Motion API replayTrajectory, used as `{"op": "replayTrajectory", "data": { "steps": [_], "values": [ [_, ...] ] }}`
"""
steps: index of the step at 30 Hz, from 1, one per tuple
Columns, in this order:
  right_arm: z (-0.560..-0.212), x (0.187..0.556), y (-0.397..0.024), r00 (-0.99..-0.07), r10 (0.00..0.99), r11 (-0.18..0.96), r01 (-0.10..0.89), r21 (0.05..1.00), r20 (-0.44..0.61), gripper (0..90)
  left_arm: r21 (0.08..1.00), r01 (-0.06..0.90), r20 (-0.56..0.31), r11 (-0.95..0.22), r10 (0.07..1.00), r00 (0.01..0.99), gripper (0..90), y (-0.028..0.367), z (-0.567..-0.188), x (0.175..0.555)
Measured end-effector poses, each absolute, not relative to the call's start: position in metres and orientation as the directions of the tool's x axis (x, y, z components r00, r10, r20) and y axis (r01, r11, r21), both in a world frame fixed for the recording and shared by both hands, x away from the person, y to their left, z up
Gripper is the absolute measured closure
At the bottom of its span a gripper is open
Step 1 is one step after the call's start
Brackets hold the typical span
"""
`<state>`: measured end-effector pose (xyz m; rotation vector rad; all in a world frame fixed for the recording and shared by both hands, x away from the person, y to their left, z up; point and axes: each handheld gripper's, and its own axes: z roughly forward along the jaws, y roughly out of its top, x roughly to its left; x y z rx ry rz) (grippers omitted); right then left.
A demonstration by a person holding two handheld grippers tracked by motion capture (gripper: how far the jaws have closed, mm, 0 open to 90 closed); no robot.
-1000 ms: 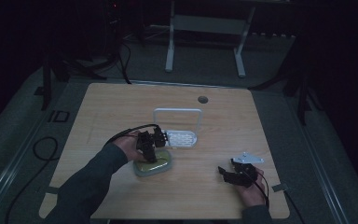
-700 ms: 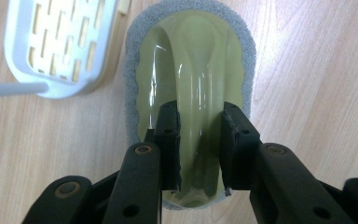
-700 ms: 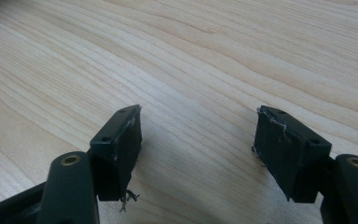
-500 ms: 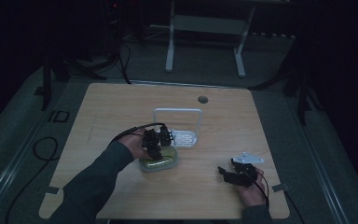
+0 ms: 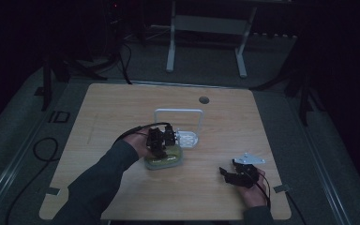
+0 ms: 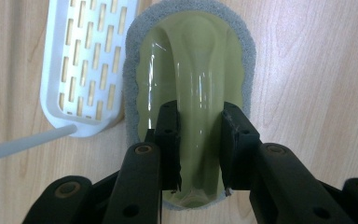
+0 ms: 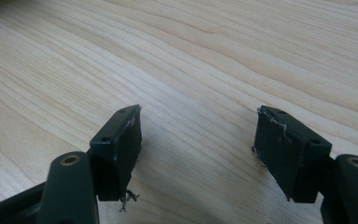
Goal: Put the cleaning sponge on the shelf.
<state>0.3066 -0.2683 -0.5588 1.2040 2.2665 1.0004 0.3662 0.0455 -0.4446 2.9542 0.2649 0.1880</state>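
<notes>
A green scrubbing pad [image 6: 191,56] with a grey foam rim and a raised arched handle lies on the wooden table [image 5: 122,108]. In the high view the pad [image 5: 166,160] is near the table's middle. My left gripper [image 6: 200,112] points down on it, its two pads pressed on either side of the handle ridge. Seen from above, the left gripper [image 5: 161,143] stands over the pad's far end. My right gripper [image 7: 198,126] hovers open over bare wood with nothing between its jaws. In the high view the right gripper [image 5: 225,172] is at the front right.
A white slotted tray [image 6: 84,65] lies right beside the pad, with a thin white bar across its near corner. From above, the tray [image 5: 187,138] sits under a white wire frame [image 5: 178,112]. A round hole [image 5: 204,100] marks the table's far side.
My left hand and gripper have shifted a little to the right and away, and the green pad has moved with them. The right gripper has stayed where it was.
</notes>
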Motion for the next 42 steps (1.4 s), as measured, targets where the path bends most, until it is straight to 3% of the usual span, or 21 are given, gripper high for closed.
{"op": "replayTrajectory", "data": {
  "steps": [42],
  "values": [
    [-0.559,0.307,-0.268,-0.559,0.829,0.378,0.555,0.741,-0.005,31.1,0.200,0.070,0.189,-0.977,0.109,0.976,71.7,0.031,-0.439,0.374]
  ]
}}
